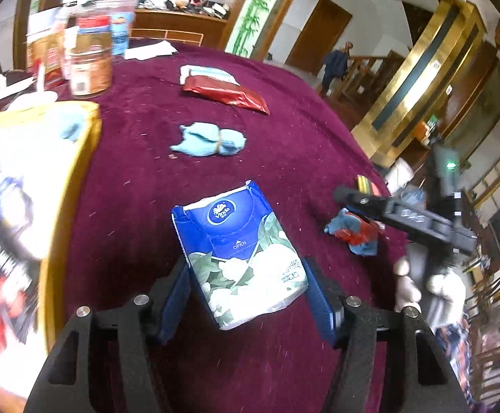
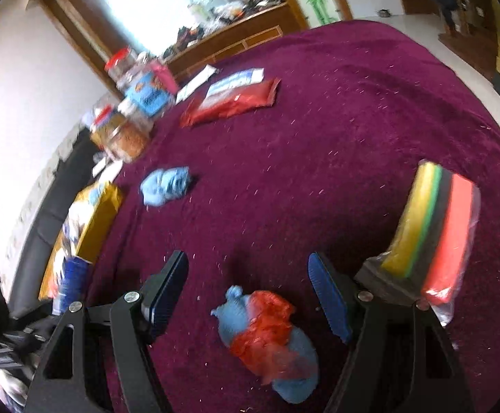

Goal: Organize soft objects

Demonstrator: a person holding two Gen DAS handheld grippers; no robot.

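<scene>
- Two handheld grippers over a round table (image 1: 215, 158) covered in dark maroon plush cloth.
- Left gripper (image 1: 250, 296): blue-padded fingers clamped on the lower end of a blue soft tissue pack with white flower print (image 1: 241, 253). Pack is tilted, its far end pointing away from the camera; whether it rests on the cloth or is lifted clear, cannot tell.
- Right gripper (image 2: 250, 292): jaws spread wide, nothing between the pads. It hovers above a blue cloth bundle wrapped in crumpled red plastic (image 2: 270, 340), which lies on the cloth between the two fingers, touching neither.
- The same red-and-blue bundle shows in the left wrist view (image 1: 354, 232), to the right of the tissue pack, near the table edge, with the right gripper's black body above it.
- Light blue cloth roll tied with a band round the middle (image 1: 212, 140) lies near the table centre, well apart from both grippers.
- Red foil pouch (image 1: 227, 94) lies beyond it, overlapping a white-and-teal flat packet (image 1: 203, 72).
- Stack of yellow, green, black and red sponges in clear wrap (image 2: 432, 230) sits just beside the right gripper's right finger.
- Yellow-edged printed box (image 1: 26, 206) at the left side of the table, a bit of light blue cloth inside; view blurred.
- Clear plastic jars with red lids (image 1: 89, 58) stand at the far left.
</scene>
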